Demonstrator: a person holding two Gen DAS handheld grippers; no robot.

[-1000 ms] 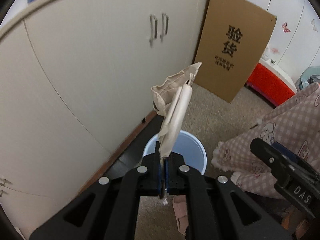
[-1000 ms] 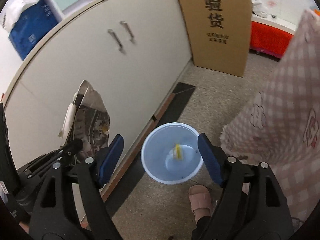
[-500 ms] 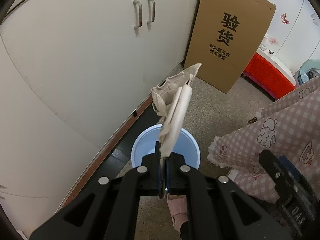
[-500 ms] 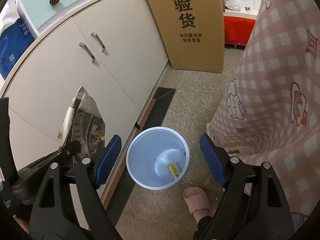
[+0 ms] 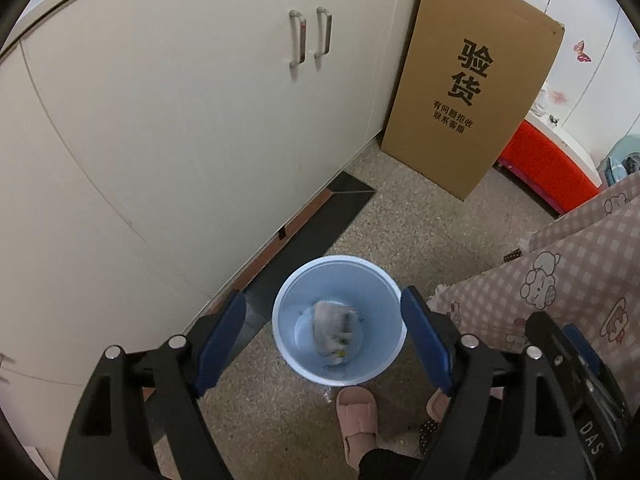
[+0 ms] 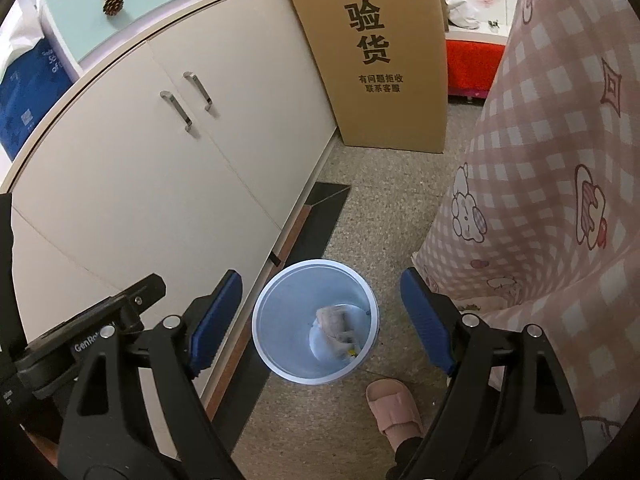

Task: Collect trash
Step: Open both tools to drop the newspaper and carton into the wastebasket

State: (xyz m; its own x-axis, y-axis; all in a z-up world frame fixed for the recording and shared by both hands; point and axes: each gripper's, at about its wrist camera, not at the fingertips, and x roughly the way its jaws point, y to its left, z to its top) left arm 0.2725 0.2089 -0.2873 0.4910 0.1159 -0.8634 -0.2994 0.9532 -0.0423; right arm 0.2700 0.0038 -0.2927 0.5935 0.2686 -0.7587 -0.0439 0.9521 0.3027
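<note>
Beige crumpled paper wad lies at bottom of pale blue round plastic bin, beside small yellow scrap.

Left hand-held gripper: jaws opening, nothing between pads, hanging above bin mouth.

Right hand-held gripper: spread wide, empty.

Risks, judged:
- bin light, stands on speckled floor right by pink slipper; foot nudge could tip it, spill wad.
- low swing of either gripper could clip rim.
- pink checked cloth hangs near; could snag on right jaw.

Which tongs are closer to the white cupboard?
Left. The left tongs, opening with nothing between them, hang on the cupboard side; the right tongs hang by the checked cloth.
</note>
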